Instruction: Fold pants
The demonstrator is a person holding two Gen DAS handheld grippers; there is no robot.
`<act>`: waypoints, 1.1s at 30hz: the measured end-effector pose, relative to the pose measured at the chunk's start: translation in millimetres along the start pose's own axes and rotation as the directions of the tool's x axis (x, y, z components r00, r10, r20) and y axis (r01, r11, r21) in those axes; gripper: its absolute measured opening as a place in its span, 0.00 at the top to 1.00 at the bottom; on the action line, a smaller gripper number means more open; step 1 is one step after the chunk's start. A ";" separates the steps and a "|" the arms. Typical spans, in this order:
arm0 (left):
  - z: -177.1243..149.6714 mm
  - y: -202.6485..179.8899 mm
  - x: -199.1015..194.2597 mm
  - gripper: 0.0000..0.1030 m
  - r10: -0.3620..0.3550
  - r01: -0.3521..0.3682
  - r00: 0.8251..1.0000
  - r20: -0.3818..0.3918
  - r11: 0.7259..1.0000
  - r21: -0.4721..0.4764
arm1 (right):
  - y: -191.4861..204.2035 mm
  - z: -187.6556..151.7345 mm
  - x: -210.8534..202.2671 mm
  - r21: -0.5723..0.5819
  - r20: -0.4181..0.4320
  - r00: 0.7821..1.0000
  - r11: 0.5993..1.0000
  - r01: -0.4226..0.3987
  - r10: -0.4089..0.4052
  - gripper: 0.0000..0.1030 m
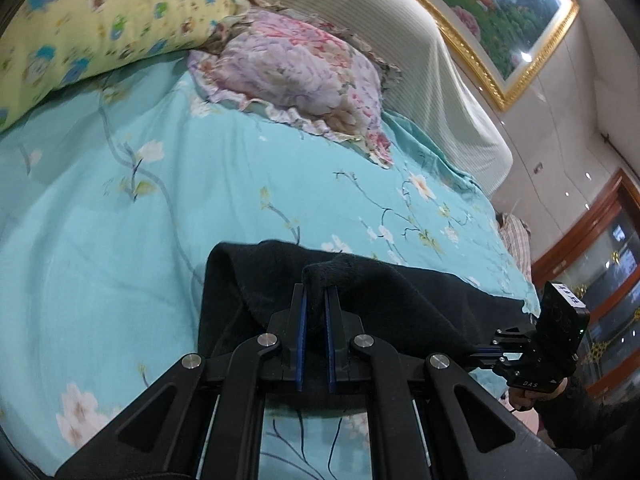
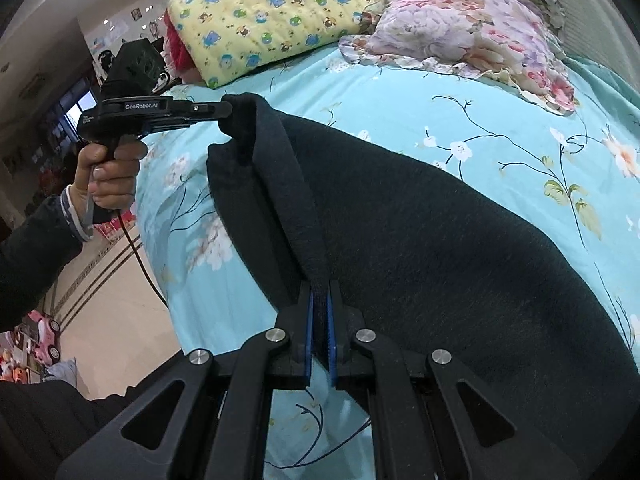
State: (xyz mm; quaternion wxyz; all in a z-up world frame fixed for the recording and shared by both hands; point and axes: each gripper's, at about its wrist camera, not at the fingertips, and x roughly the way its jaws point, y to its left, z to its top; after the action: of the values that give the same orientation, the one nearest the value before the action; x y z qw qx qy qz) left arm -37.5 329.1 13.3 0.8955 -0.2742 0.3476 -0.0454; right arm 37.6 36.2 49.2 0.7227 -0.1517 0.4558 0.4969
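Note:
Dark navy fleece pants (image 2: 440, 232) lie across the turquoise floral bedsheet (image 2: 500, 120), near the bed's front edge. My left gripper (image 1: 315, 292) is shut on one end of the pants' edge (image 1: 340, 280) and lifts it slightly; it also shows in the right wrist view (image 2: 228, 110), pinching the raised far corner. My right gripper (image 2: 319, 296) is shut on the same folded edge band of the pants, nearer to me. It also shows in the left wrist view (image 1: 486, 350) at the right, at the pants' other end.
A yellow cartoon-print pillow (image 2: 272, 12) and a pink floral pillow (image 2: 472, 24) lie at the head of the bed by a striped headboard (image 1: 420, 60). The bed's edge drops to a beige floor (image 2: 112, 304) on the left. A framed picture (image 1: 500, 12) hangs on the wall.

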 end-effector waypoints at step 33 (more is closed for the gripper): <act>-55.1 -25.6 -18.1 0.42 0.176 -0.168 0.984 -0.010 0.922 -0.349 | -37.2 -2.2 -39.9 0.223 0.152 0.986 0.970 -0.094 0.061 0.55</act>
State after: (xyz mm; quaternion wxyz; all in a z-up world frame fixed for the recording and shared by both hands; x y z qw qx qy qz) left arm -84.0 287.0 4.0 0.8370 -0.3973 0.3631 0.0985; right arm 64.7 -5.5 71.6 0.7464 -0.0131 0.4622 0.4786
